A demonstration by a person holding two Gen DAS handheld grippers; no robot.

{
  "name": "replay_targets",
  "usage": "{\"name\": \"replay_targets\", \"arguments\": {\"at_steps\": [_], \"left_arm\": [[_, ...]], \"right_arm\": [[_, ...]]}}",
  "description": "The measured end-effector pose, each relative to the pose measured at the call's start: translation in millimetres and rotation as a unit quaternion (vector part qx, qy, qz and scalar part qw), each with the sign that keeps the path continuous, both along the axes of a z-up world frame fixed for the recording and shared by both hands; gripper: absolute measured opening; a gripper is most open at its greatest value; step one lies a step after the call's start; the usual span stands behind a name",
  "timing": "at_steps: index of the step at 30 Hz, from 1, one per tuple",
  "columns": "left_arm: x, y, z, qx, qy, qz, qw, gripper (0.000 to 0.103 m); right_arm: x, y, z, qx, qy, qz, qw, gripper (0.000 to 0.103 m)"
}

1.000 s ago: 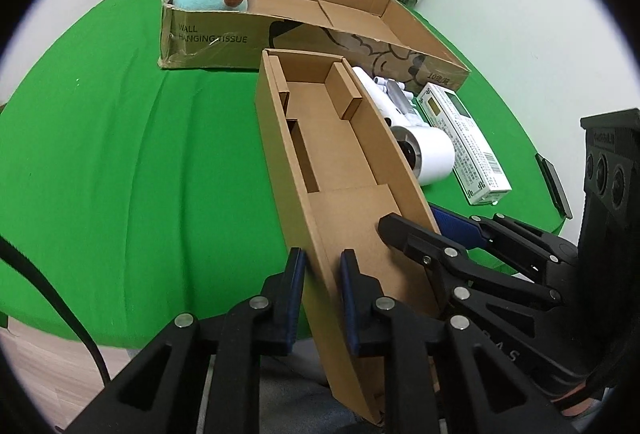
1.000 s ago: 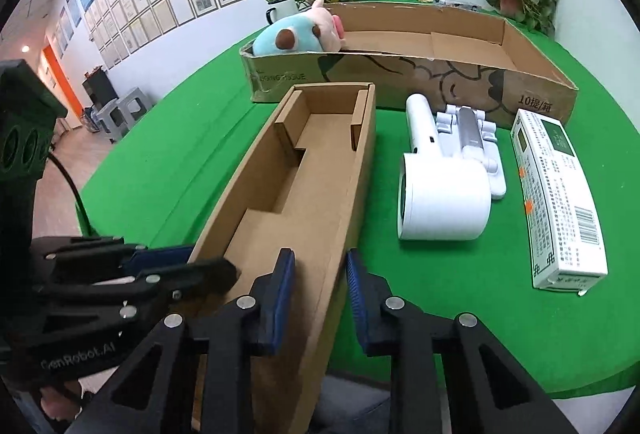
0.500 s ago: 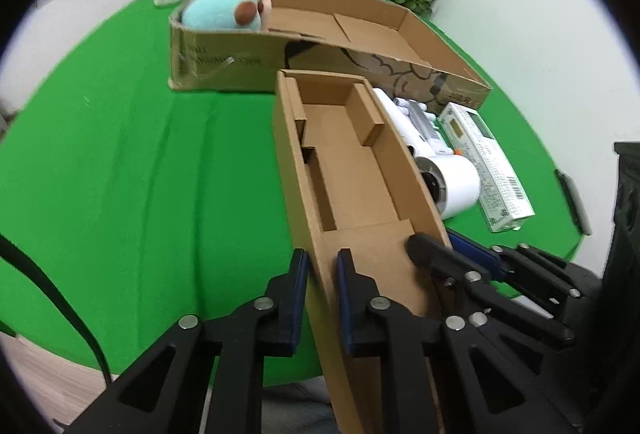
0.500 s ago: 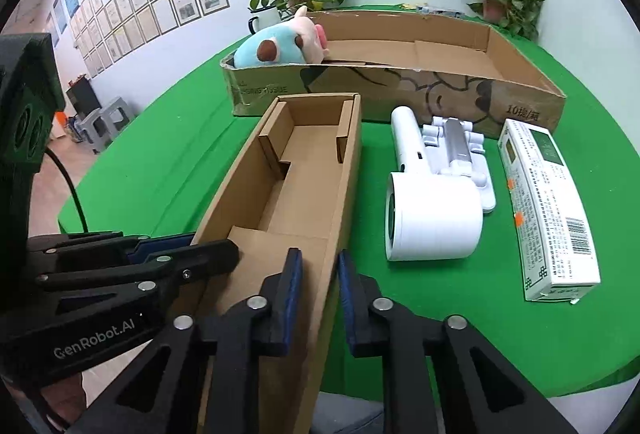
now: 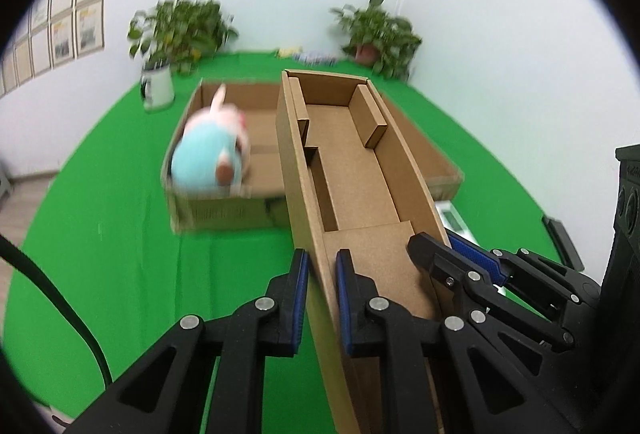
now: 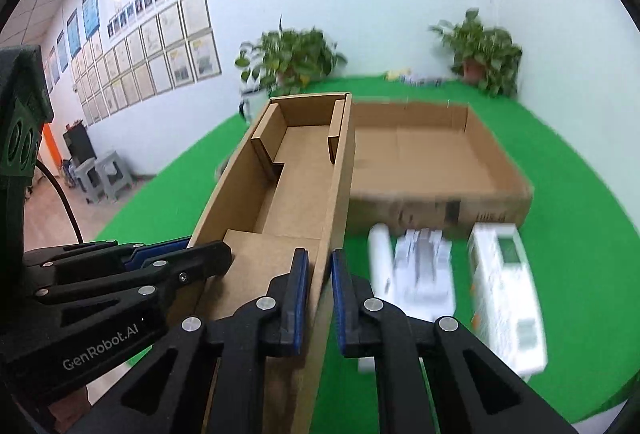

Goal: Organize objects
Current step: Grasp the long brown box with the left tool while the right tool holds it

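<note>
grip: you're clamping left gripper (image 5: 322, 276) fingers on the narrow box's (image 5: 352, 169) left wall, right gripper (image 6: 320, 276) fingers on its right wall | axis: box's length is running straight away from both, over the big box (image 6: 432, 153) | box is hanging clear of the surface (image 5: 100, 234)

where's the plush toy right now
In the left wrist view the plush toy sits in the left end of the big open cardboard box on the green table, just left of the narrow carton held in the jaws.

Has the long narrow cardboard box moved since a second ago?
Yes. The long narrow cardboard box has been lifted; its far end now overlaps the wide cardboard tray behind it.
</note>
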State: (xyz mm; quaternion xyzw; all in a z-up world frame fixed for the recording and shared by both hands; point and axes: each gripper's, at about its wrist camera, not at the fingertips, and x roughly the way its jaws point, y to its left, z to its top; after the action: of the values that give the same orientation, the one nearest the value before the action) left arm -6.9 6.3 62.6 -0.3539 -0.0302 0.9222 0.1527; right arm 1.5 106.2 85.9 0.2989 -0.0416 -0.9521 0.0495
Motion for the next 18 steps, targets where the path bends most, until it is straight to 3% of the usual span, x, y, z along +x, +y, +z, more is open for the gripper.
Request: {"name": "replay_targets", "arguments": {"at_steps": [9,18], "left_arm": [[-74,19,71,-0.019,0.06,-0.029,0.9976,0.013],[-153,23,105,-0.03,0.057,-0.034,0.9973,0.013]], "right_arm": [[-63,24,82,0.009,0.053,-0.024,0.998,0.009],[-153,42,130,0.012,0.047,-0.027,0.998,0.009]]}}
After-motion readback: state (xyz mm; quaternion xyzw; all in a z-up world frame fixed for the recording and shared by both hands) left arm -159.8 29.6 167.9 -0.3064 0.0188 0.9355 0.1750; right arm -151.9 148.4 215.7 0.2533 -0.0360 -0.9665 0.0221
